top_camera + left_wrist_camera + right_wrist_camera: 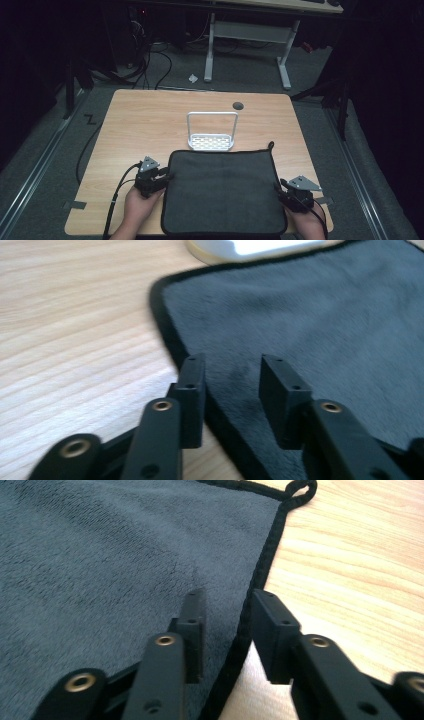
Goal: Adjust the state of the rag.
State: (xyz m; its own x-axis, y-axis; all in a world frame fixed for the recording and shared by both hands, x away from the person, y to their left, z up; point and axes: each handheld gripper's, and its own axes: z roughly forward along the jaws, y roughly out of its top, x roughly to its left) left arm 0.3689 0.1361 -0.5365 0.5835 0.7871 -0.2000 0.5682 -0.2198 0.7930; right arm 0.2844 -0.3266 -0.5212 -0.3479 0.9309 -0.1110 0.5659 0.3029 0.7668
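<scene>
While the dark grey towel [224,192] lies flat on the near half of the table [140,120], each hand-held gripper sits at one of its side edges. The left hand-held gripper [159,175] has its jaws spread, straddling the towel's black-bound left hem; in the left gripper view [230,390] one jaw is over bare wood and the other over the pile. The right hand-held gripper [282,189] is spread as well, and in the right gripper view [227,625] the right hem runs up between its jaws toward the small hanging loop [300,490] at the far corner. Neither gripper is pinching cloth yet.

Several things could go wrong from here, as I judge it. If the jaws close too high, they would slide off the plush surface and catch nothing, or take only the hem cord, which may slip out once lifted. If one side bites before the other, the towel would drag askew and bunch. A white rack [211,132] with a tall wire handle stands touching or just beside the towel's far edge; a lifted or folded edge swept forward carelessly could knock or tip it.
</scene>
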